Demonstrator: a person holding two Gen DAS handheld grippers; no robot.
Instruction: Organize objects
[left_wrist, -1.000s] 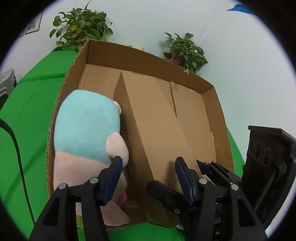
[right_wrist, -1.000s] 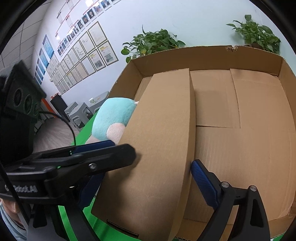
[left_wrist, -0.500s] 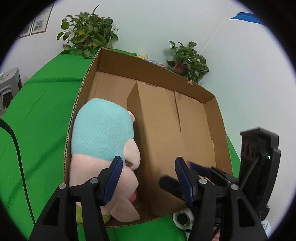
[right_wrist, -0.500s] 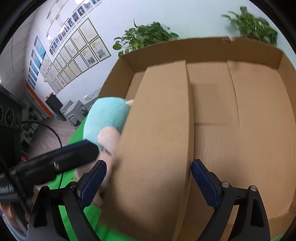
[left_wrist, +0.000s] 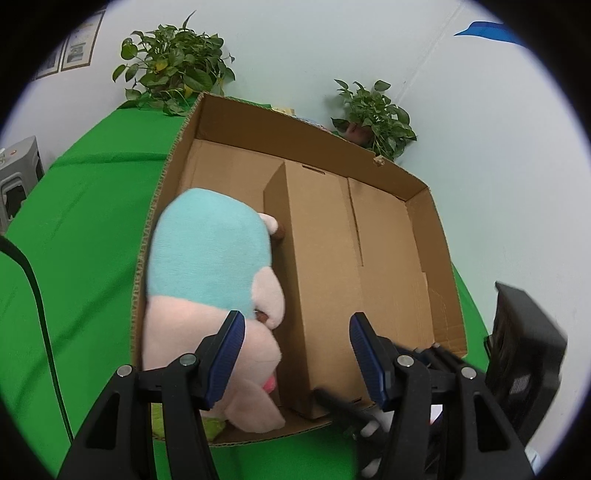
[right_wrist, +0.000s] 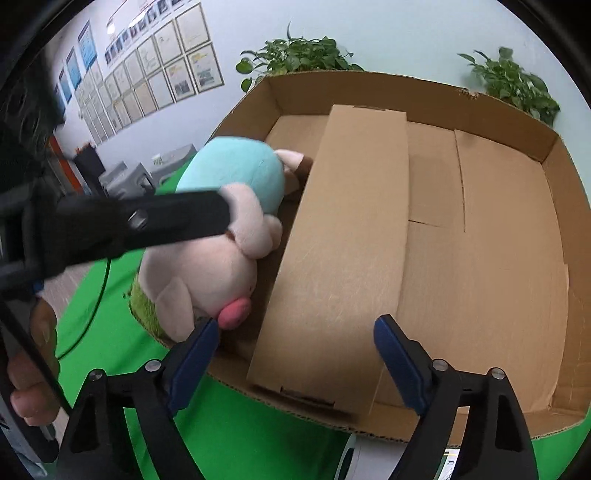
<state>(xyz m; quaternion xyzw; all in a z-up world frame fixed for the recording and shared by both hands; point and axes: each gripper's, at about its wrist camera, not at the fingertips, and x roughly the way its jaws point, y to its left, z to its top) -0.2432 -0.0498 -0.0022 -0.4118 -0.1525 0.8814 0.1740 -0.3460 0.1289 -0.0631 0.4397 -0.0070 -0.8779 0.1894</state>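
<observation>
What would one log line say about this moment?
plush toy: left section of cardboard box | left tool: open, empty | right tool: closing, empty

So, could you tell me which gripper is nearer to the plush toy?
Left. The left gripper reaches alongside the plush toy, one finger over its pink part; the right gripper straddles the cardboard divider beside it.

Matt corrugated cardboard box (left_wrist: 424, 206) holds a fuzzy plush toy (left_wrist: 207, 254) on smooth green cloth (left_wrist: 85, 206).
</observation>
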